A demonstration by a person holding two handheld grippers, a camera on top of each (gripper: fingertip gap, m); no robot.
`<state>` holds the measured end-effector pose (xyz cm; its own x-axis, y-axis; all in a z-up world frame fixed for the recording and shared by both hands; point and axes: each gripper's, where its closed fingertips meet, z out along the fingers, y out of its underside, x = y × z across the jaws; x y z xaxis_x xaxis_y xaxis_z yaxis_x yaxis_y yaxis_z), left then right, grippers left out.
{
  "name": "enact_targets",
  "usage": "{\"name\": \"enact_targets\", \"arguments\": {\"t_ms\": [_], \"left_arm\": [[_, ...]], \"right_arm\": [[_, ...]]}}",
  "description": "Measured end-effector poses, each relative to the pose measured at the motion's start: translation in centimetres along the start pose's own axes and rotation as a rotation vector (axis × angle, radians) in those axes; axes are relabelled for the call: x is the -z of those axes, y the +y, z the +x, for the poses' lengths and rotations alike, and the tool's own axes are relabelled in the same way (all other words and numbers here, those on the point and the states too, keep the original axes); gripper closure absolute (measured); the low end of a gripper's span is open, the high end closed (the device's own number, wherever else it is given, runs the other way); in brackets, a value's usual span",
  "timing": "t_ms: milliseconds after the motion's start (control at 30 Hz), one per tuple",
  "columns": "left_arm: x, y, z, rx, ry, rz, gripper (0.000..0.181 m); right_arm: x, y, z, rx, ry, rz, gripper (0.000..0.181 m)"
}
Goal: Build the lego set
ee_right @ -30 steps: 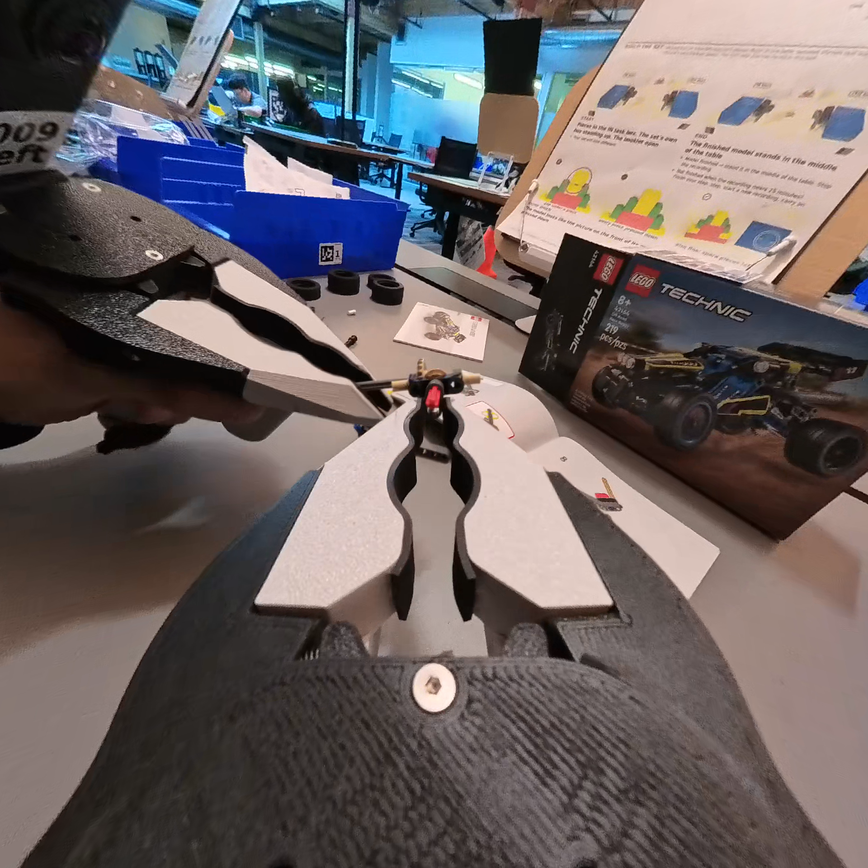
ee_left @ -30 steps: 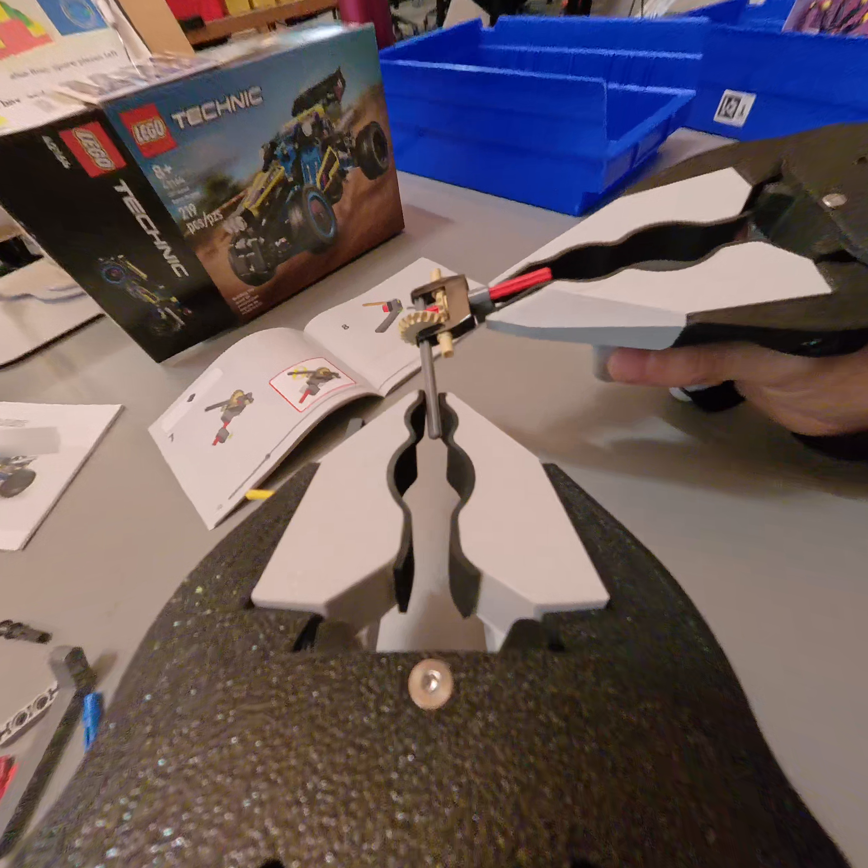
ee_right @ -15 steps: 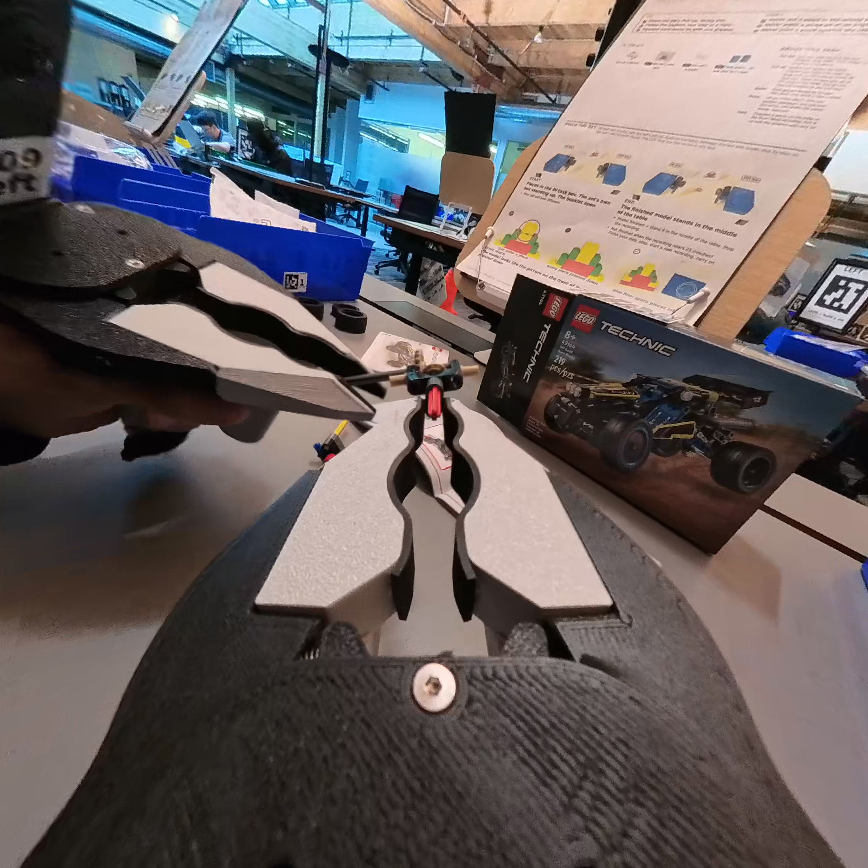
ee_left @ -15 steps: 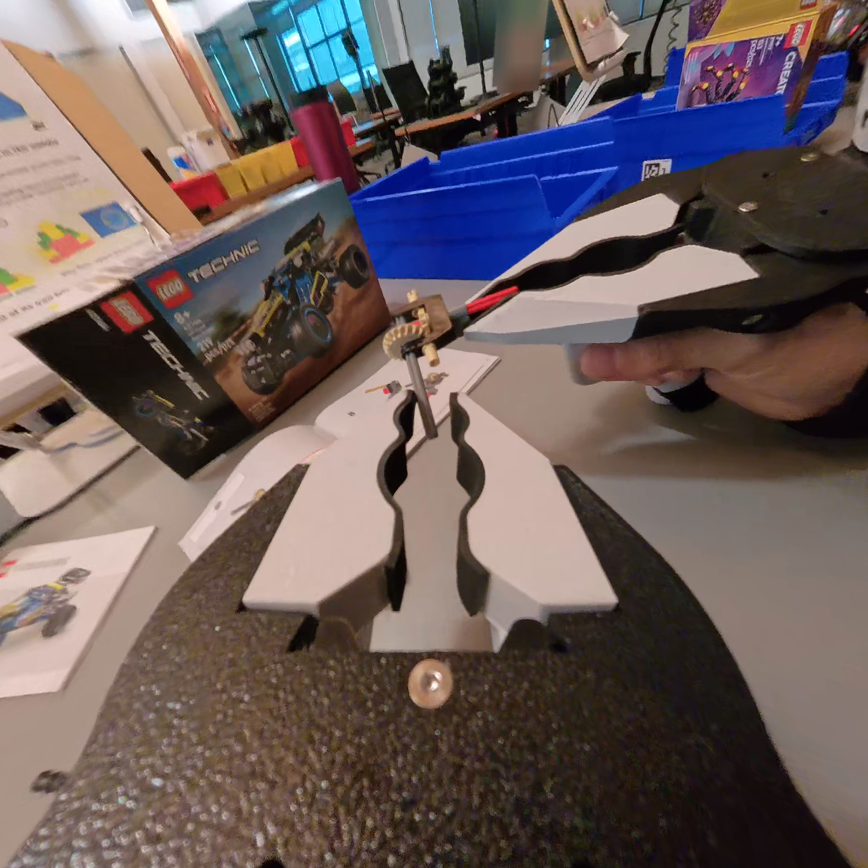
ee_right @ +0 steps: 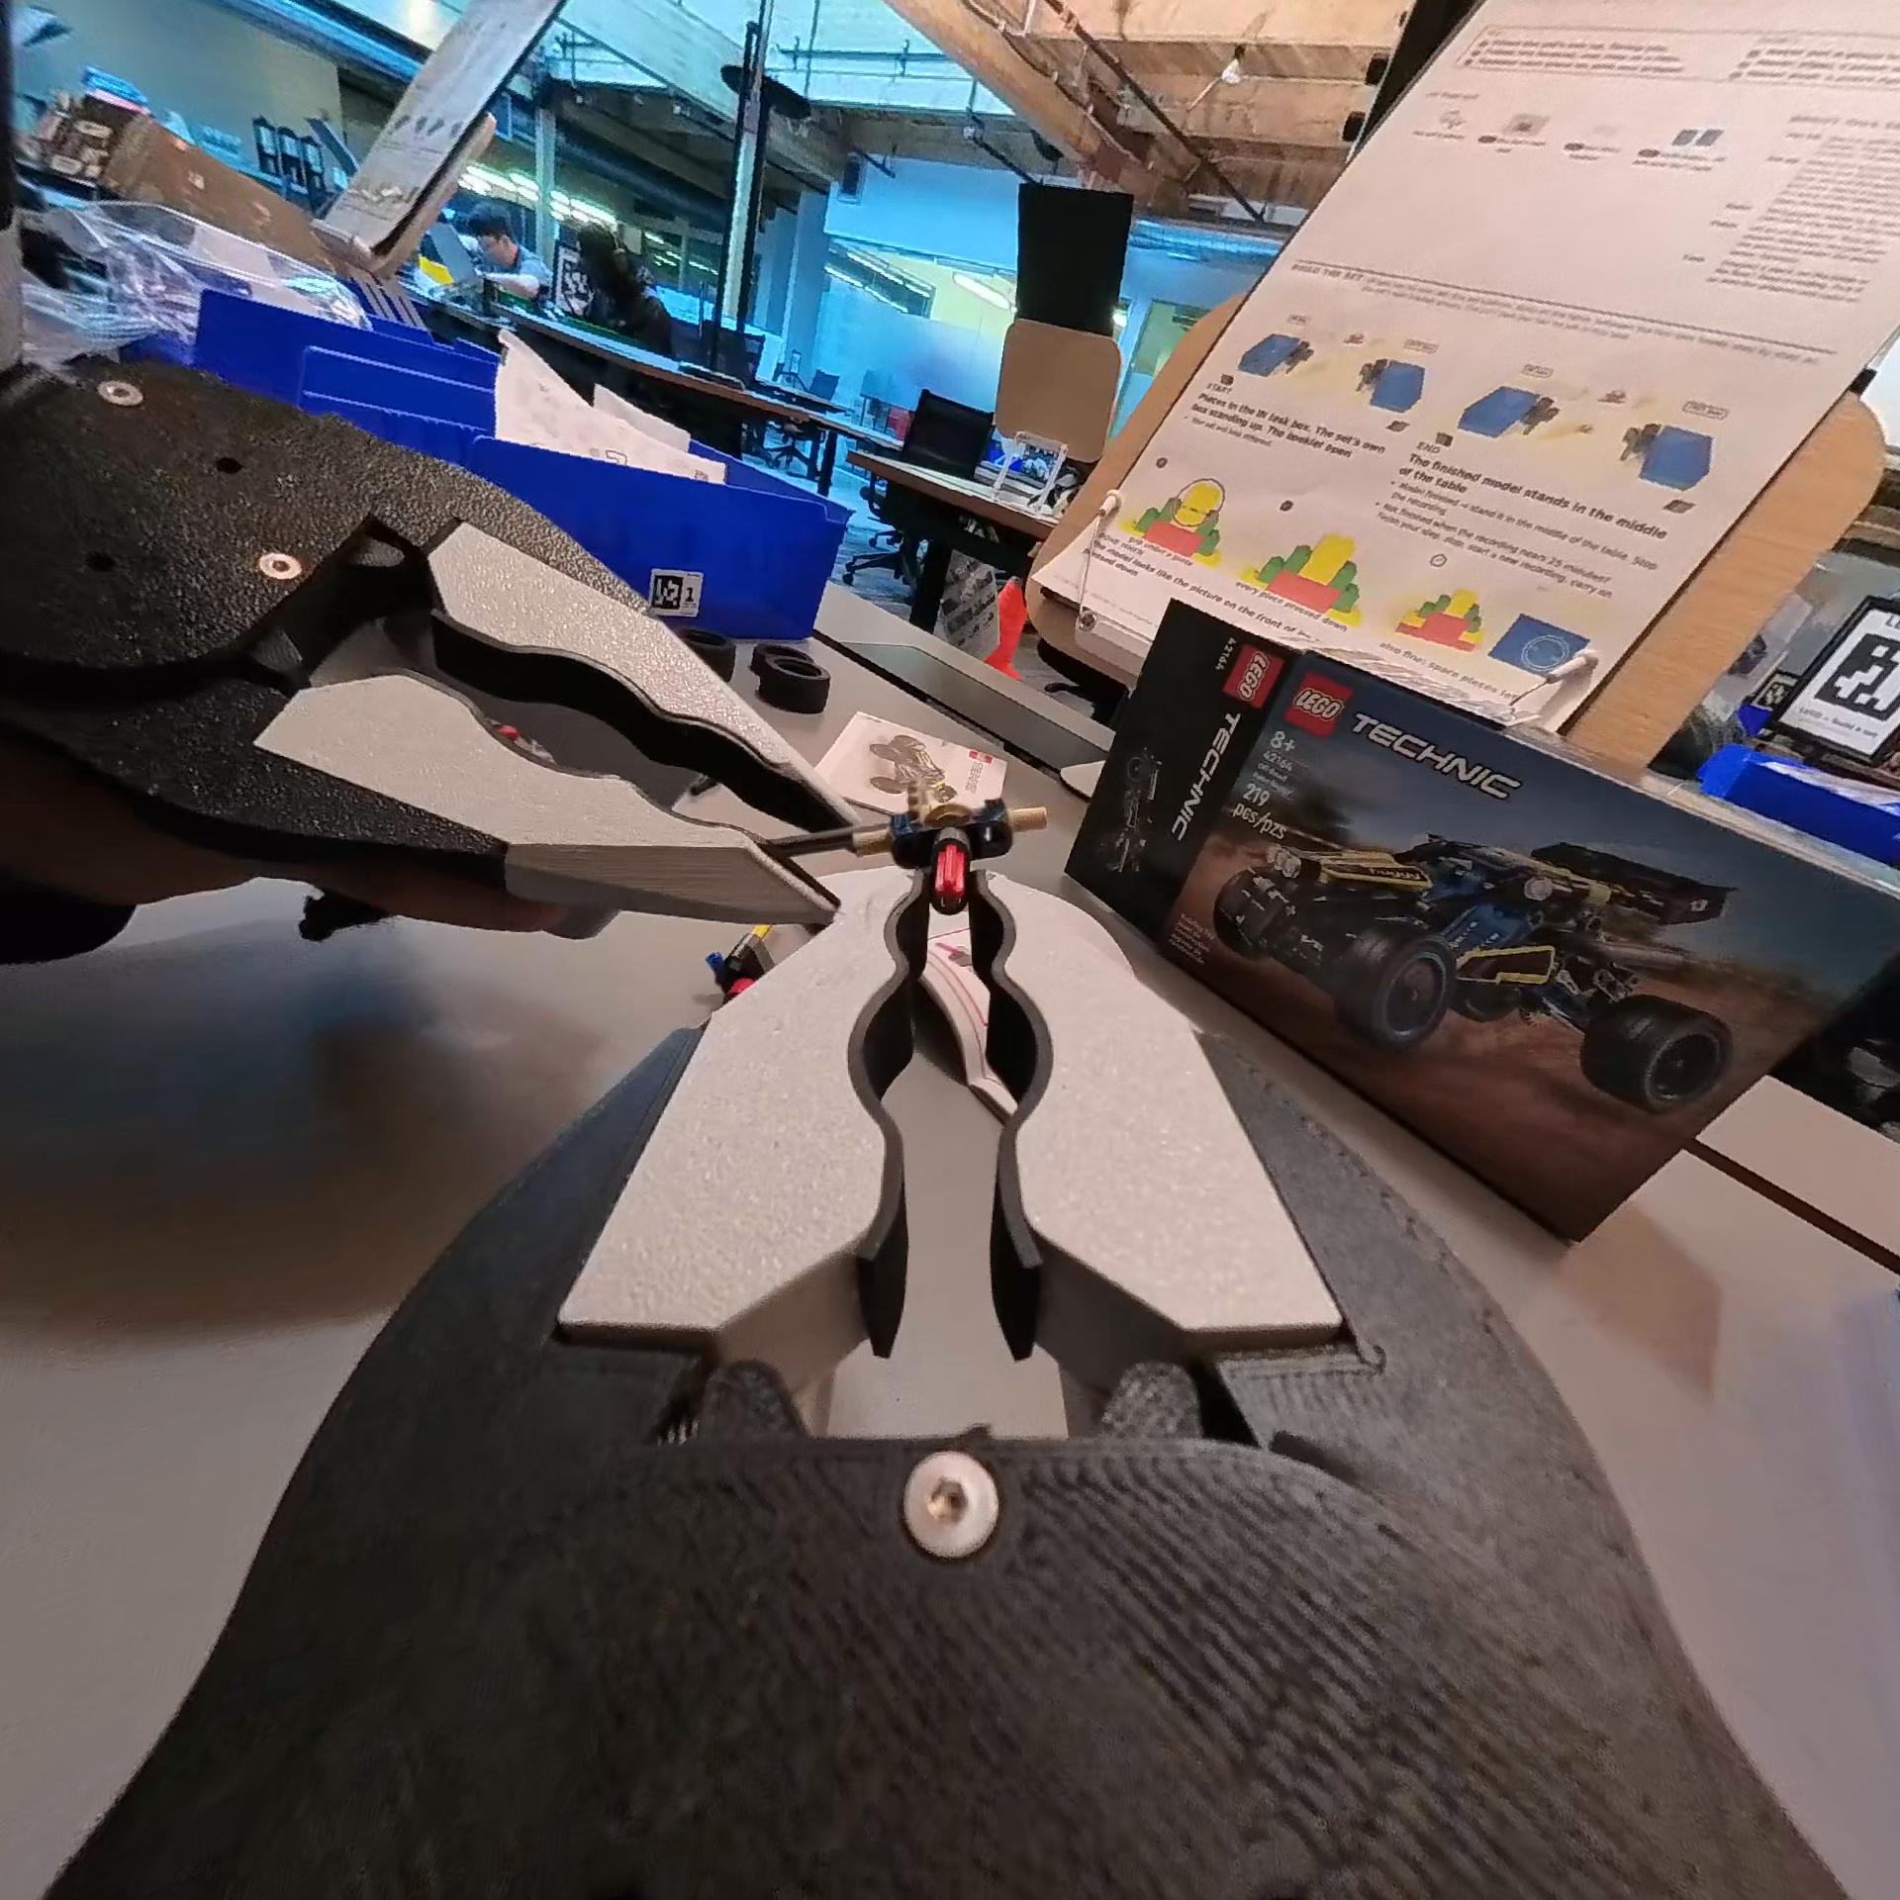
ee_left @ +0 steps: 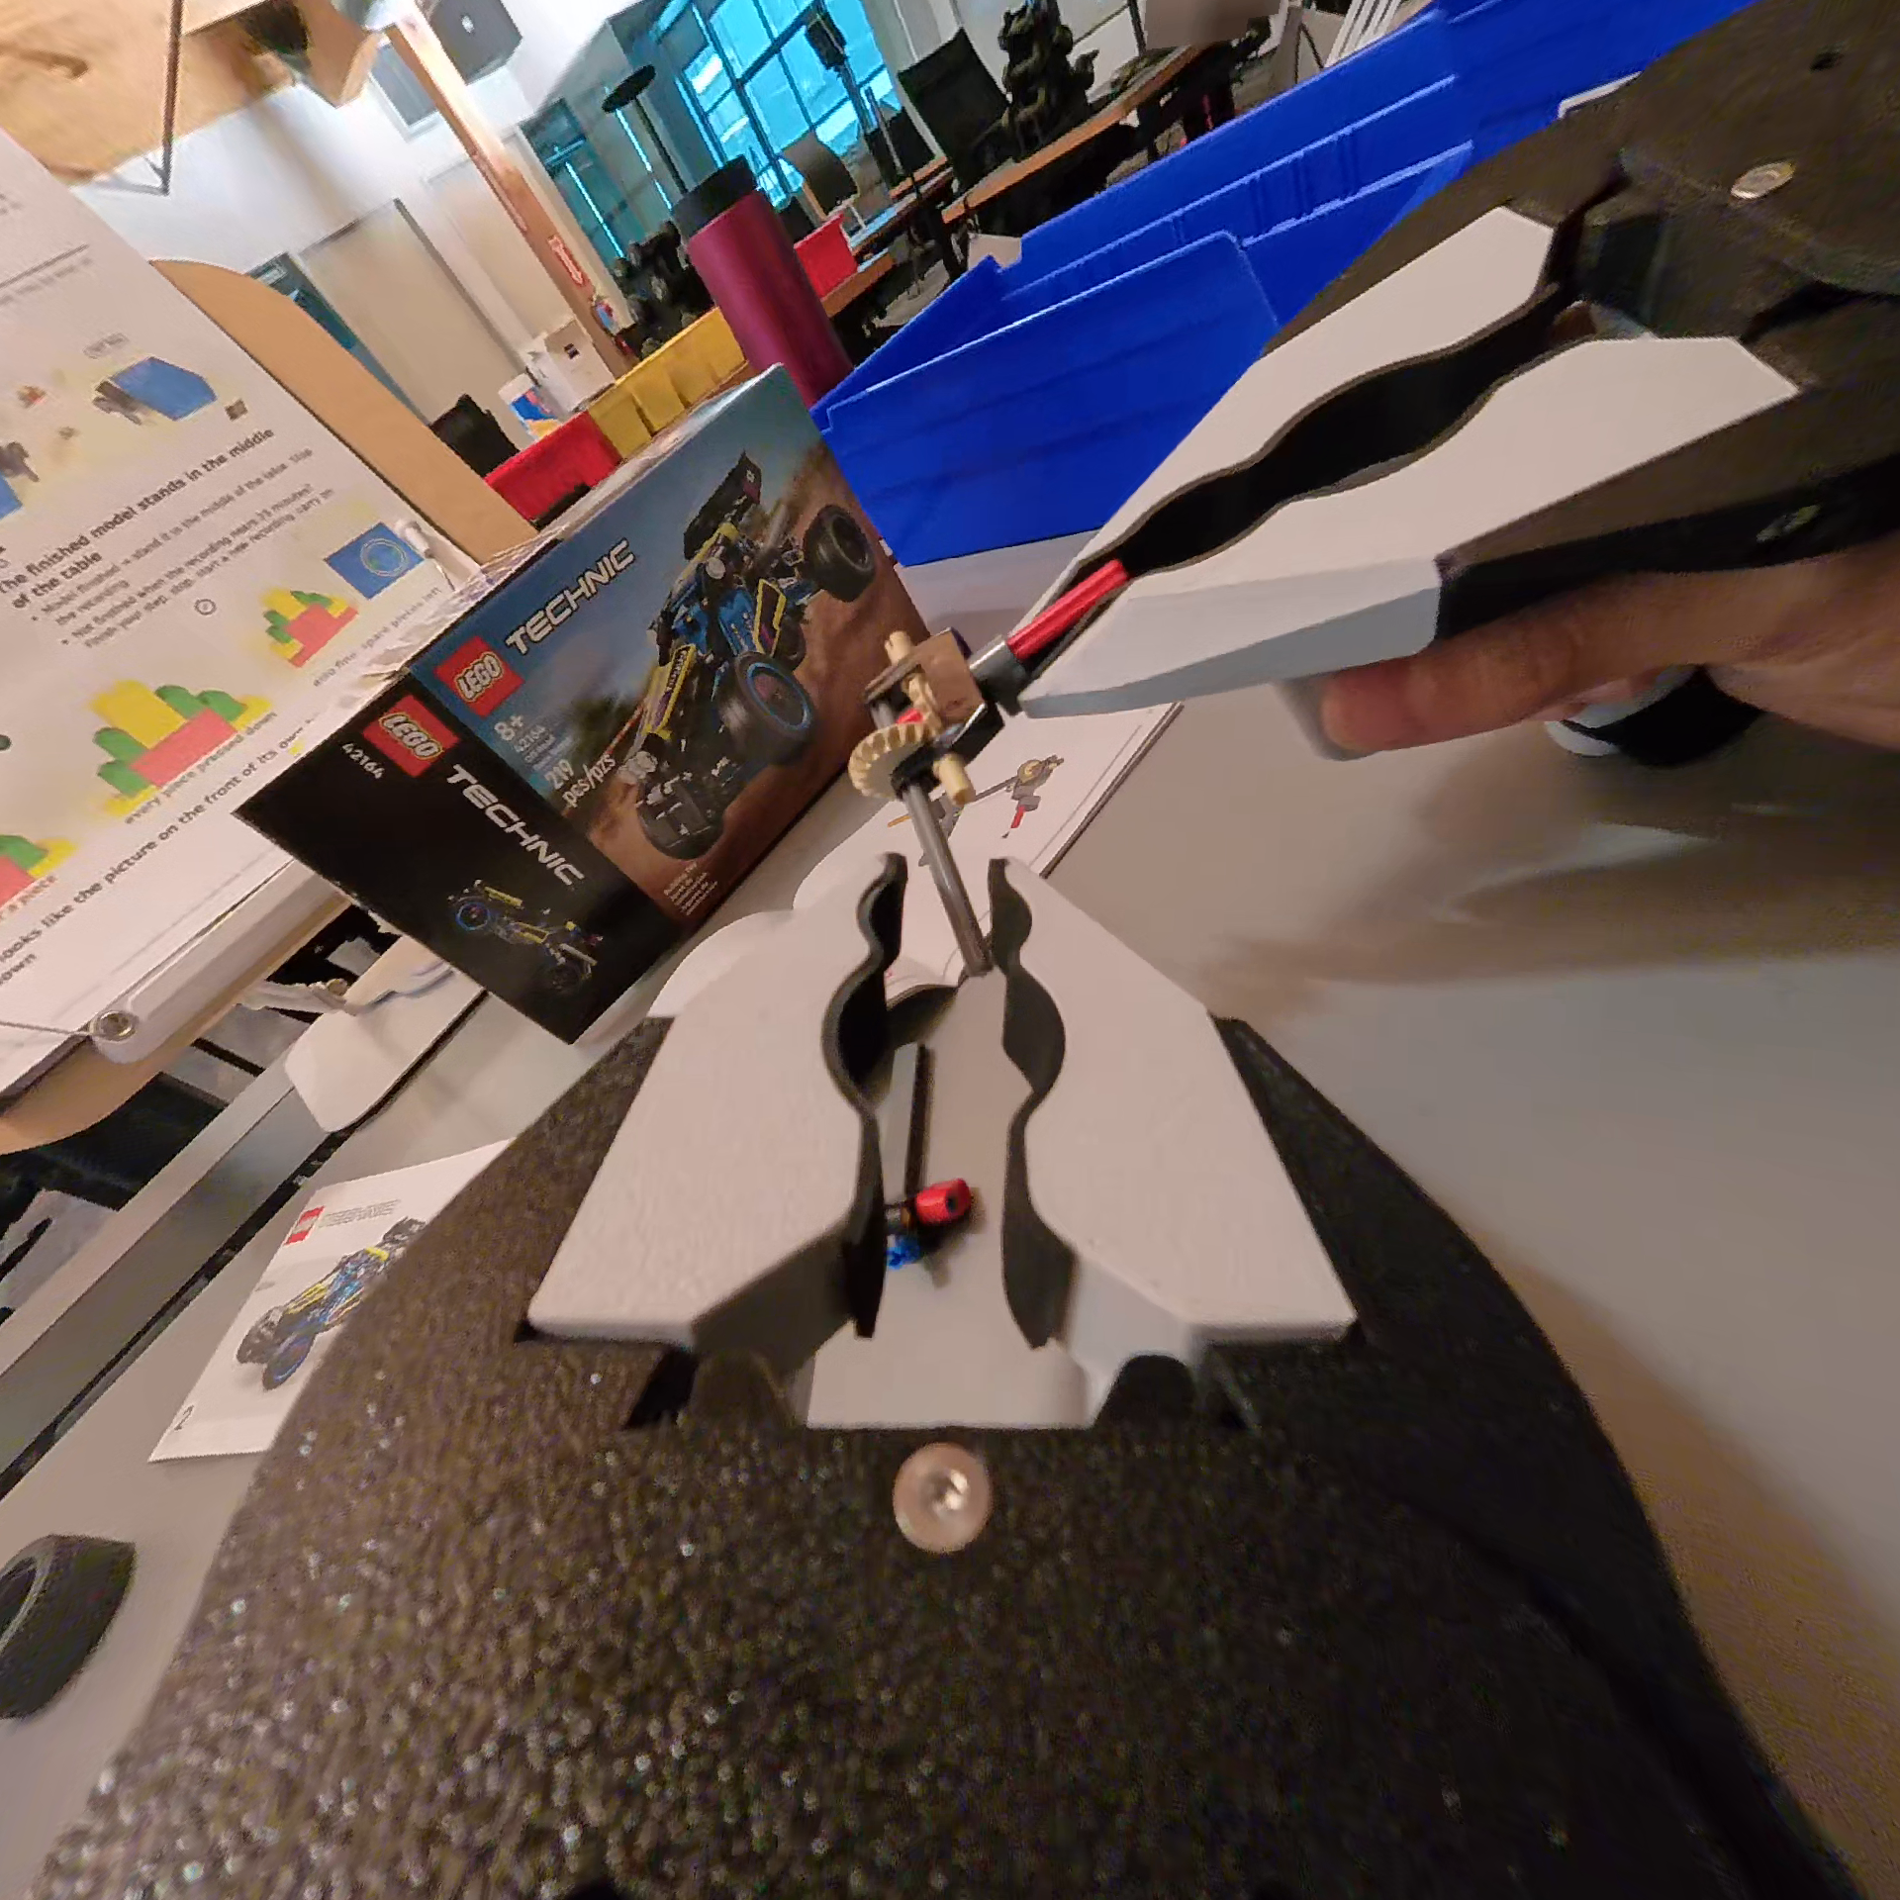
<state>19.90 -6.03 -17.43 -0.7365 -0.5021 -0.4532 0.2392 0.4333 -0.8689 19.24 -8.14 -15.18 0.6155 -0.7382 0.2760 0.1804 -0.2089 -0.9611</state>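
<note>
A small assembly [ee_left: 920, 720] of a black connector, tan gear, tan pins, grey axle and red axle hangs above the table. My right gripper [ee_right: 946, 889] is shut on its red axle [ee_right: 951, 874] and carries it. It enters the left wrist view [ee_left: 1028, 658] from the right. My left gripper [ee_left: 948, 874] is open. The grey axle [ee_left: 951, 884] lies loose between its fingers, near the right one. The left gripper also shows in the right wrist view [ee_right: 838, 864], from the left, with the axle end between its tips.
The set's box [ee_left: 617, 699] stands behind the assembly, the open booklet [ee_left: 1038, 812] beneath it. Blue bins [ee_left: 1080, 391] line the far edge. Tyres [ee_right: 792, 673], a leaflet [ee_left: 298, 1316] and loose red and blue parts [ee_left: 930, 1203] lie on the grey table [ee_left: 1439, 1028]. A poster board [ee_right: 1491, 411] stands behind the box. The grippers are tip to tip, or close to it.
My left gripper's jaws have spread off the grey axle. Both grippers have tilted upward with the assembly between them. The right gripper keeps its hold on the red axle.
</note>
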Motion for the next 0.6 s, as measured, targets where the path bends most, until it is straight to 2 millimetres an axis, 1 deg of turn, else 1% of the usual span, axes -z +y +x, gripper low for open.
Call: {"name": "enact_targets", "arguments": {"t_ms": [167,467,600], "left_arm": [[-0.16,0.28,0.40,-0.020,0.004,-0.009,0.171],[0.14,-0.45,0.09,-0.021,-0.013,0.034,0.173],[0.12,-0.35,-0.01,-0.038,-0.025,0.023,0.174]], "right_arm": [[0.06,-0.07,0.06,-0.003,0.002,0.006,0.176],[0.03,-0.06,-0.13,0.008,-0.003,0.003,0.176],[0.01,-0.04,-0.20,0.014,-0.004,0.000,0.176]]}}
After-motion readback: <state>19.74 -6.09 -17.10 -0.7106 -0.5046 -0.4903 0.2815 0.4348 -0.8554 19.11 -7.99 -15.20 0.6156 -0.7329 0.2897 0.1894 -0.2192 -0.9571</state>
